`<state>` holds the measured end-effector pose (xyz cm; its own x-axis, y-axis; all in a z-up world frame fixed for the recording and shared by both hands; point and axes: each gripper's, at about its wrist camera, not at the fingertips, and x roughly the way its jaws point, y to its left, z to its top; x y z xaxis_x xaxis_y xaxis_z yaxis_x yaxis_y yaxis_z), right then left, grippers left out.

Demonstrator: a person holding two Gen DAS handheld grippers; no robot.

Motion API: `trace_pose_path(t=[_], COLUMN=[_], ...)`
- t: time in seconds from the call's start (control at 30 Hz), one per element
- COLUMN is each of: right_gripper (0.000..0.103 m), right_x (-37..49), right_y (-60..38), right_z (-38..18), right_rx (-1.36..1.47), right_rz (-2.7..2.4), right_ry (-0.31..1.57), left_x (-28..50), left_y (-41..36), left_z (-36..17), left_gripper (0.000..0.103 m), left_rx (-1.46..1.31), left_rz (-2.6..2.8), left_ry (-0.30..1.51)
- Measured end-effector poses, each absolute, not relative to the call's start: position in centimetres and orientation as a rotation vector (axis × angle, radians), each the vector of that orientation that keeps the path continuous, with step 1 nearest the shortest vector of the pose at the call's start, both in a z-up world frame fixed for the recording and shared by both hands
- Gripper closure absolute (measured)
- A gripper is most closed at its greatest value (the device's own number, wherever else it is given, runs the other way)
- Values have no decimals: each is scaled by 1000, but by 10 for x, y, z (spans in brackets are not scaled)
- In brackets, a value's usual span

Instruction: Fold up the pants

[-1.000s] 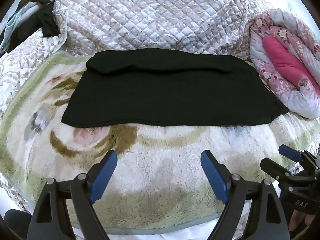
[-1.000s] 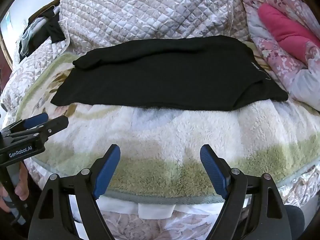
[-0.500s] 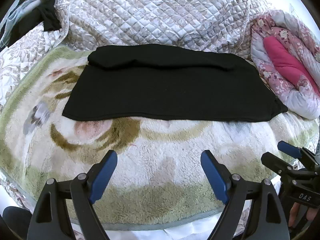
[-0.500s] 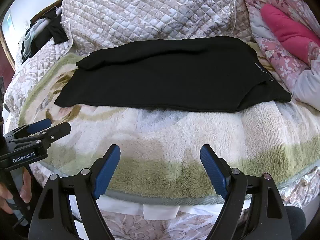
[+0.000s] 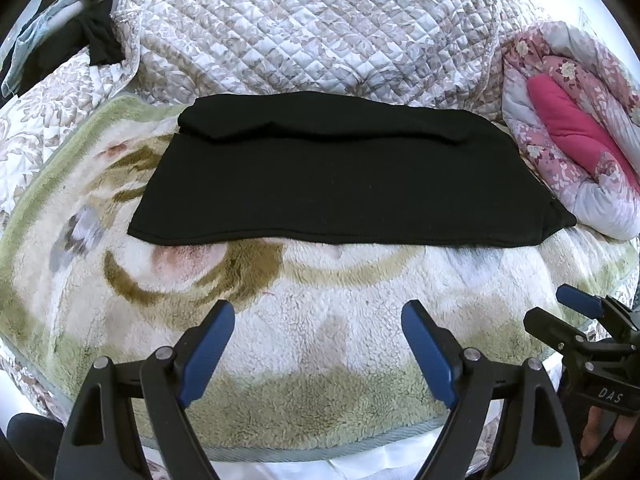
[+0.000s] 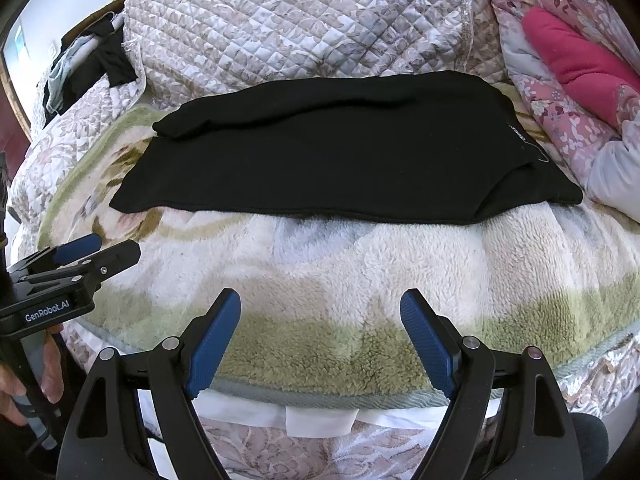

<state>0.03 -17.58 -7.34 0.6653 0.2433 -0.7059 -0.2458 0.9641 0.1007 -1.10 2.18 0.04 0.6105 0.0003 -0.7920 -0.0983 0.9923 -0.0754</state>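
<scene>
Pants [image 5: 340, 184] lie flat, already halved lengthwise, on the fleece blanket [image 5: 320, 300]. Left tongs [image 5: 318, 344] and right tongs [image 6: 320, 340] hover apart and empty, seemingly positioned for an end grasp.

The pants [image 5: 340, 184] lie flat across the middle of a fleece blanket [image 5: 320, 320], stretched left to right, with one layer folded over along their far edge. Behind them rises a quilted cover [image 5: 312, 32]. A rolled comforter [image 5: 576, 136] sits just beside their right end. A heap of clothes [image 5: 80, 36] lies at the far left, behind the quilt. The left gripper [image 5: 318, 344] and right gripper [image 6: 320, 336] hover side by side over the blanket's near edge, well apart from the pants, jaws spread wide.
</scene>
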Motion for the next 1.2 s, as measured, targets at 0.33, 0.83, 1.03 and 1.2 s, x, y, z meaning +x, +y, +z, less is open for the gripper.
trace_pose_path(t=[0.33,0.83,1.03,1.2], right_gripper=[21,21,21,21], right_x=[0,4,5,7], right_y=[-175,-176,-177,-176], right_z=[-75,-74,-75,-77], right_rx=[3,16,18,14], right_rz=[277,280,280,284], right_ry=[798,811,814,821], left_x=[-12,-11,-10,-9], left_y=[19,18,17,19], left_z=[-1,-3,-8,-10], left_gripper=[16,16,19,19], left_rx=[-110,-116,-118,-123], left_rz=[57,55,54,59], left_ry=[907,916,921,927])
